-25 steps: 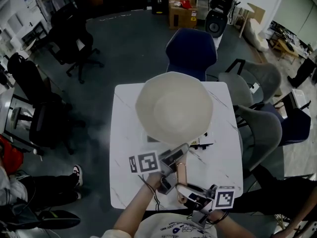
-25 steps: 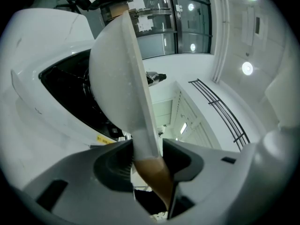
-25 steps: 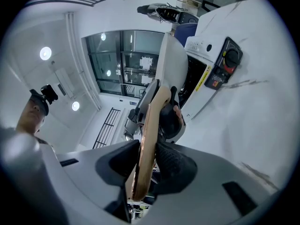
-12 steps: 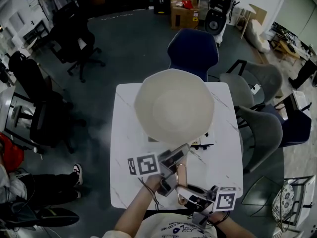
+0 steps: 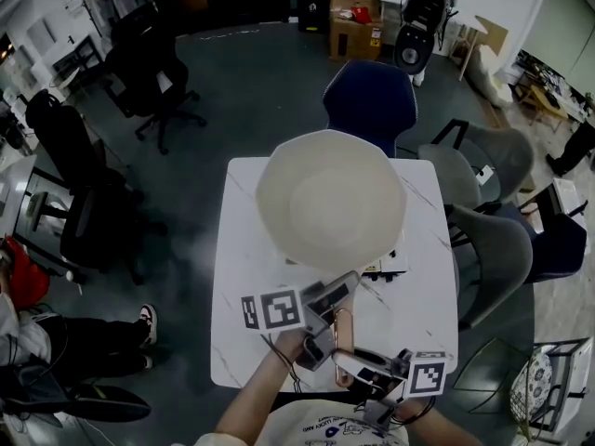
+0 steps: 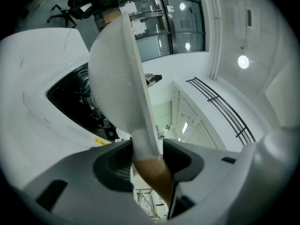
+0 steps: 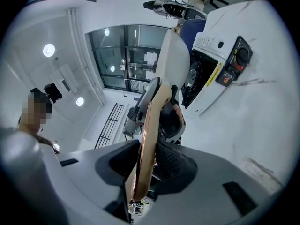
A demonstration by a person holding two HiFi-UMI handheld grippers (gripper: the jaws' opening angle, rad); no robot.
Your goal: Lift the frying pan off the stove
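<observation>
My left gripper (image 6: 147, 158) clamps handle (image 5: 340, 337) of frying pan (image 5: 330, 198) | my right gripper (image 7: 150, 158) pinches handle's end | pan seems clear of stove (image 6: 70, 100), above tabletop's (image 5: 242, 342) far half | lift looks nearly done

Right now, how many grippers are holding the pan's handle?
2. The left gripper clamps the handle where it joins the pan. The right gripper clamps the handle's other end, nearest the person. No others are hidden.

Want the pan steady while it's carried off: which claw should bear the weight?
Probably left. The left claw grips the copper-coloured loop handle nearest the white round frying pan; the right claw holds its far end.
</observation>
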